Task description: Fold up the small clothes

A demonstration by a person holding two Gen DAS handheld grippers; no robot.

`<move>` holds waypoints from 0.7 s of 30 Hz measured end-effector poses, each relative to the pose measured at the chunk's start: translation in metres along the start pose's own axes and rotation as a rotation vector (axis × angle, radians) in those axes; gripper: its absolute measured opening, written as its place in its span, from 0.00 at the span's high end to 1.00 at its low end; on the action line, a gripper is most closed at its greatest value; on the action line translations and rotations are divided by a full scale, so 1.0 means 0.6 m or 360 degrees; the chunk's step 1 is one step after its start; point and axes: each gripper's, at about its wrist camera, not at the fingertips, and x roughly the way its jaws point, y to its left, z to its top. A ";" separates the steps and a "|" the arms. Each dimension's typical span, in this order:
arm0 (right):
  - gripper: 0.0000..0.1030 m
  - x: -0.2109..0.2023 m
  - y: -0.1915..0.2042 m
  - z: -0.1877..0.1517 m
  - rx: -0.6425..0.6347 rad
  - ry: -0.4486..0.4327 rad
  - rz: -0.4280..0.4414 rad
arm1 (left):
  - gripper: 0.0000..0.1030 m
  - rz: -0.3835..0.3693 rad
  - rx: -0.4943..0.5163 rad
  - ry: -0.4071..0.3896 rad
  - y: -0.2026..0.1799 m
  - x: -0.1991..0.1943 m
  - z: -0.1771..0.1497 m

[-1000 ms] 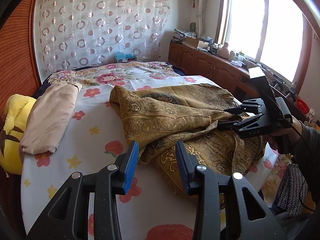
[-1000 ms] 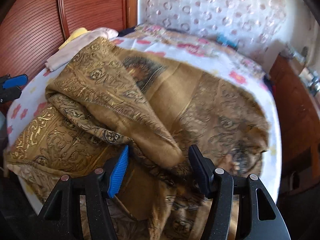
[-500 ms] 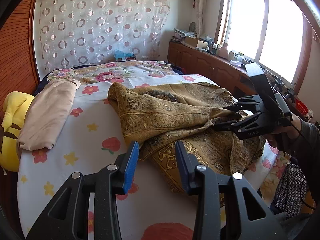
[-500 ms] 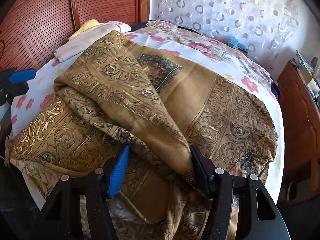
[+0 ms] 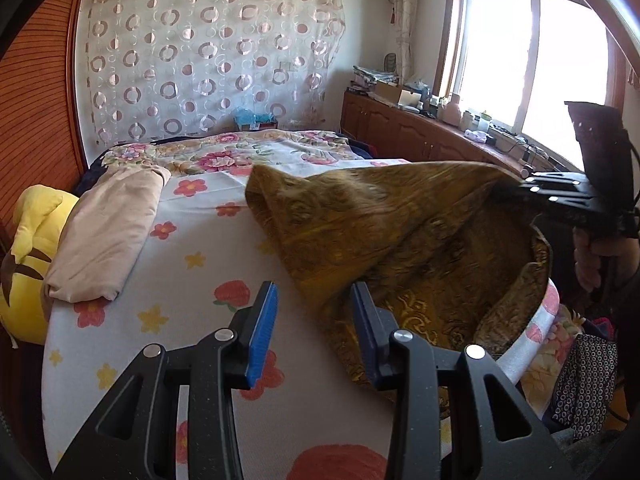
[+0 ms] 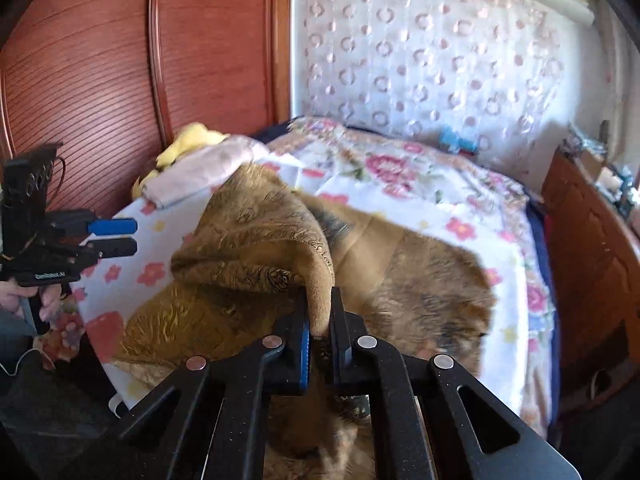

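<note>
A gold patterned cloth (image 5: 400,232) lies crumpled on the flowered bed (image 5: 208,248). My right gripper (image 6: 320,316) is shut on a fold of the cloth (image 6: 260,248) and holds it lifted off the bed. It also shows in the left wrist view (image 5: 516,196) at the right, with the cloth stretched up to it. My left gripper (image 5: 314,312) is open and empty, just above the bed at the cloth's near left edge. It also shows in the right wrist view (image 6: 116,236) at the left, apart from the cloth.
A folded beige garment (image 5: 108,232) and a yellow plush toy (image 5: 24,256) lie at the bed's left side by the wooden headboard (image 6: 100,60). A wooden cabinet (image 5: 420,136) with clutter runs under the window. A spotted dark cloth (image 5: 584,376) hangs off the bed's right edge.
My right gripper has closed on a fold of the gold cloth and lifted it up and back. My left gripper stayed open near the cloth's near edge.
</note>
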 end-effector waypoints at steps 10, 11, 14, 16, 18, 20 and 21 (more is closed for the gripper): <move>0.89 0.021 -0.063 -0.099 0.0149 0.0303 -0.0202 | 0.62 -0.0028 0.0010 -0.0017 -0.003 -0.002 0.007; 0.88 0.023 -0.061 -0.102 0.0149 0.0295 -0.0204 | 0.62 -0.0023 0.0010 -0.0023 -0.003 -0.002 0.007; 0.76 0.011 -0.058 -0.101 0.0195 0.0233 -0.0182 | 0.62 -0.0016 0.0006 -0.0029 -0.007 -0.004 0.006; 0.66 -0.002 -0.052 -0.091 0.0197 0.0191 -0.0205 | 0.62 -0.0011 0.0009 -0.0035 -0.007 -0.005 0.006; 0.65 -0.029 -0.045 -0.088 0.0162 0.0124 -0.0211 | 0.62 -0.0006 0.0016 -0.0049 -0.010 -0.010 0.004; 0.60 -0.040 -0.029 -0.085 0.0127 0.0075 -0.0188 | 0.62 0.0001 0.0024 -0.0056 -0.012 -0.012 0.005; 0.58 -0.044 -0.014 -0.083 0.0107 0.0054 -0.0165 | 0.62 0.0002 0.0027 -0.0062 -0.013 -0.013 0.004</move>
